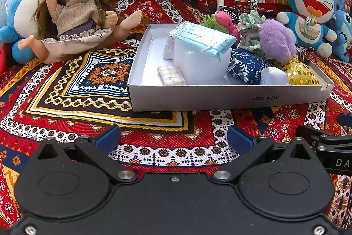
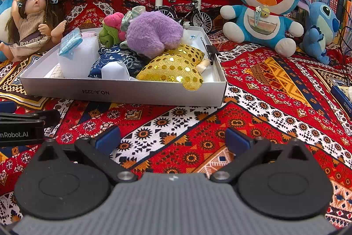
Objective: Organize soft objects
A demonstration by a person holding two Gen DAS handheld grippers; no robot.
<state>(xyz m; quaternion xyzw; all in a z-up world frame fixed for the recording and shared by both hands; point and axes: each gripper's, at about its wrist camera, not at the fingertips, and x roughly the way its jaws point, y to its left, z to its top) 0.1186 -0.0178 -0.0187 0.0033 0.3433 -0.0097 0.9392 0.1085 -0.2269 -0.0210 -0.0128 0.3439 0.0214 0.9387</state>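
A shallow white cardboard box [image 1: 220, 98] [image 2: 132, 91] lies on the patterned cloth. It holds a pack of blue face masks [image 1: 202, 37] [image 2: 70, 42] on a white foam block [image 1: 198, 63], a small checked tissue pack [image 1: 171, 75], a navy floral pouch [image 1: 246, 66] [image 2: 116, 58], a purple plush [image 1: 277, 39] [image 2: 154, 33], a gold sequin pouch [image 1: 301, 73] [image 2: 173, 67] and a pink-green toy [image 1: 220, 21] [image 2: 112, 28]. My left gripper [image 1: 173, 139] is open and empty over the cloth in front of the box. My right gripper [image 2: 172, 138] is open and empty, right of it.
A doll [image 1: 74, 14] [image 2: 33, 21] sits left of the box against a blue plush [image 1: 19, 14]. A Doraemon plush [image 1: 312, 10] [image 2: 261, 3] and a Stitch plush [image 2: 319, 30] sit at right. A toy bicycle [image 2: 187, 12] and bookshelves stand behind.
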